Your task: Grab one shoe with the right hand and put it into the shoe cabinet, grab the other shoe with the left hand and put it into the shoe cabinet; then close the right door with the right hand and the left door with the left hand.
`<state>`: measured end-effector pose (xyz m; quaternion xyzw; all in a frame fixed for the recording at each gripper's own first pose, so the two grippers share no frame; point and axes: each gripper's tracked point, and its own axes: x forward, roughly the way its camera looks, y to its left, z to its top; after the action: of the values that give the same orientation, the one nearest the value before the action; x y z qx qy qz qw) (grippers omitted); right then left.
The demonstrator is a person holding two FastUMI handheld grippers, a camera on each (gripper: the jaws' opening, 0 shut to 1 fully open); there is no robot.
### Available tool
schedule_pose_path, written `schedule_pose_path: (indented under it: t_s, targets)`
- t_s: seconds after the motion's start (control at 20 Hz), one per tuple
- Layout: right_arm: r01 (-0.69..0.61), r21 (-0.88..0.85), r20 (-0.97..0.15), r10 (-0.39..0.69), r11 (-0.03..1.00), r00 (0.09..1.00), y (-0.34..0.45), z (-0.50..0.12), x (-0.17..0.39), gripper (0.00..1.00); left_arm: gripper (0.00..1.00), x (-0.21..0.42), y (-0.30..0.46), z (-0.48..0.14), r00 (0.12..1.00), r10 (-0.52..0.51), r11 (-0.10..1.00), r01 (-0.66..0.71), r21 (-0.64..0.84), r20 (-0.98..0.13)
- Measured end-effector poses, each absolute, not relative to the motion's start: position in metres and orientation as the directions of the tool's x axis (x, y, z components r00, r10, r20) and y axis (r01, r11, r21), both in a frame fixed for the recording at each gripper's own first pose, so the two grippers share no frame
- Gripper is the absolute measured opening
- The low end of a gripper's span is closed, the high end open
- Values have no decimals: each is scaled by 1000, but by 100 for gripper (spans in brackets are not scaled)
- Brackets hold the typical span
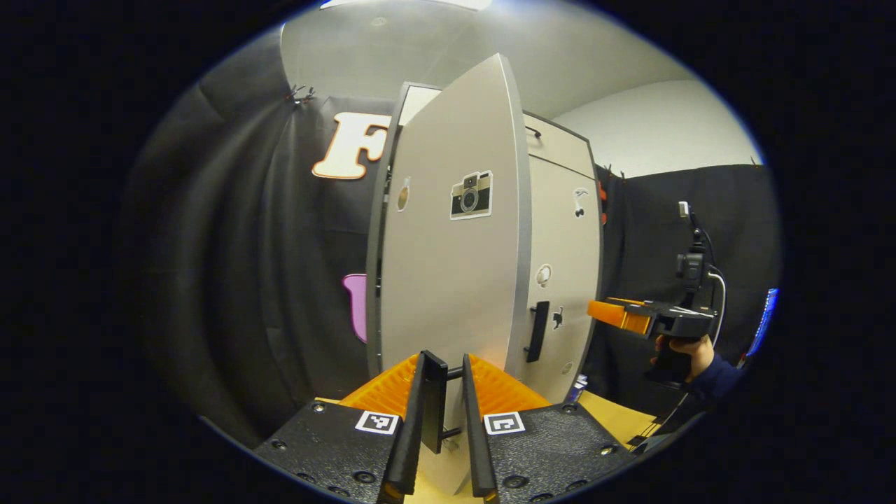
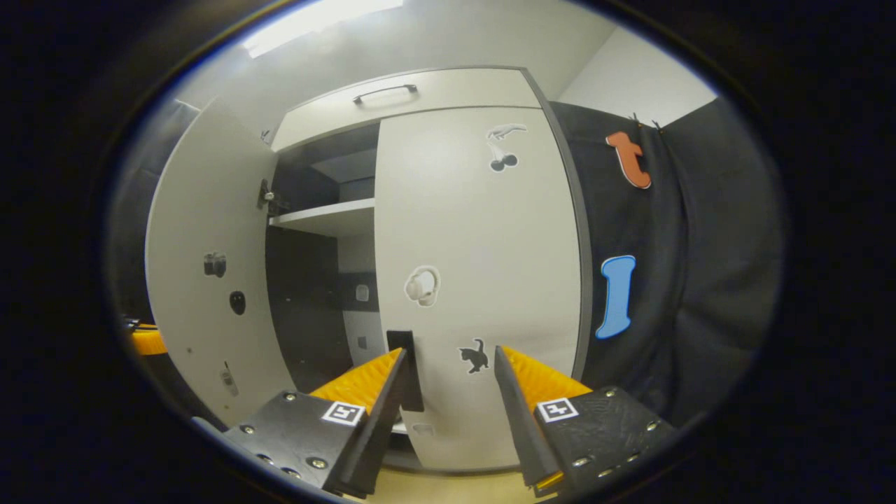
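A: Which step is this?

B: The last one, by my reading. The tall pale-grey shoe cabinet (image 2: 420,91) has its right door (image 2: 483,280) flat against the frame, while the left door with the camera sticker (image 1: 448,266) stands ajar.

A: And the left hand-held gripper (image 1: 442,392)?

B: Narrowed around the left door's black bar handle (image 1: 435,399); whether both fingers press on it, I cannot tell.

A: The right hand-held gripper (image 2: 448,381)?

B: Moderately spread, holding nothing, close in front of the right door near its black handle (image 2: 406,371).

A: The shoes?

B: Presumably inside; the dark interior hides them.

A: Next?

B: Swing the left door inward until it meets the frame.
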<state>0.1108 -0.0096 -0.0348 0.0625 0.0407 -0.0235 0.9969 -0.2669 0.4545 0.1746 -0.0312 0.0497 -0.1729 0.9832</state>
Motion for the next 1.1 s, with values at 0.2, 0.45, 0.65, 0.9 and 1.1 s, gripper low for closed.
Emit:
schedule_pose_path:
  t_s: [0.2, 0.45, 0.65, 0.9, 1.1]
  targets:
    - [86, 122, -87, -76, 989, 993, -30, -37, 99, 74, 38, -260, 423, 172, 909, -409, 912, 403, -80, -86]
    - [167, 138, -106, -153, 976, 983, -75, -44, 81, 75, 36, -233, 392, 162, 900, -426, 902, 416, -120, -86]
    - [235, 155, -111, -219, 959, 969, -115, -46, 67, 72, 39, -215, 371, 159, 894, -440, 897, 431, -100, -89]
    - [287, 159, -113, -272, 945, 956, -147, -48, 51, 75, 39, -196, 352, 155, 898, -428, 903, 419, -97, -101]
    - [315, 150, -117, -300, 937, 947, -164, -50, 43, 72, 34, -180, 341, 152, 901, -422, 905, 413, -101, -105]
